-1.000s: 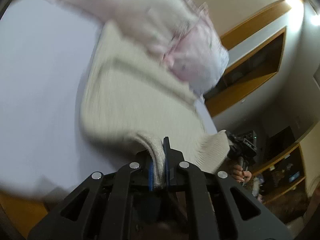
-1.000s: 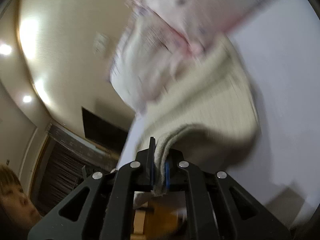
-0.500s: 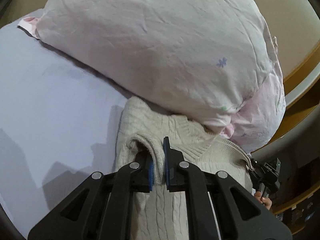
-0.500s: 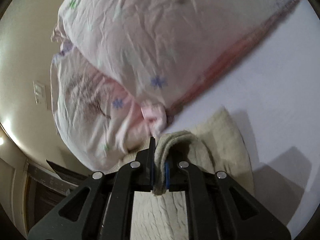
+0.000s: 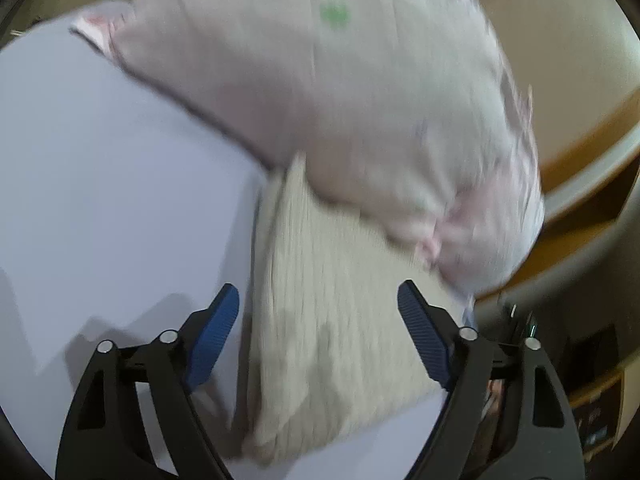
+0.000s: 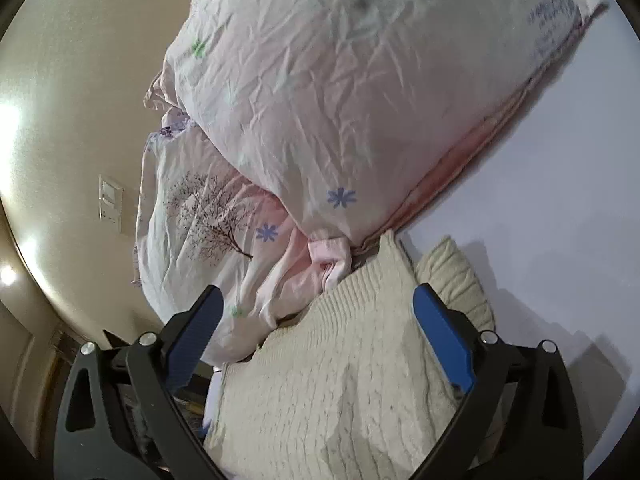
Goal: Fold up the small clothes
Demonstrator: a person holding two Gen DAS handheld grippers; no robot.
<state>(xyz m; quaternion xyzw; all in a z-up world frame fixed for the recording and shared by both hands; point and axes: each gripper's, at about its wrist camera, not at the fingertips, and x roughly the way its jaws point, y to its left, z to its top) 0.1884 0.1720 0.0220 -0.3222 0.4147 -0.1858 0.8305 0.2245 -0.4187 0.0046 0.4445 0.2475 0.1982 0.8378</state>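
A cream cable-knit sweater [image 5: 328, 320] lies folded on the pale lavender bed sheet [image 5: 100, 200], its far edge against the pillows. It also shows in the right wrist view [image 6: 340, 392]. My left gripper [image 5: 318, 312] is open just above the sweater, its blue pads [image 5: 212, 332] spread wide and holding nothing. My right gripper [image 6: 316, 328] is open too, hovering over the sweater's other side, its blue pads [image 6: 440, 340] apart and empty. The left wrist view is blurred.
A large pale pink pillow with small flower prints [image 6: 360, 100] lies right behind the sweater, with a second tree-print pillow [image 6: 200, 216] beside it. The pillow also shows in the left wrist view [image 5: 340, 100]. A beige wall [image 6: 80, 80] with a light switch stands beyond.
Both grippers have let go of the sweater and opened wide. The sweater now lies flat on the sheet, and both grippers have pulled back a little.
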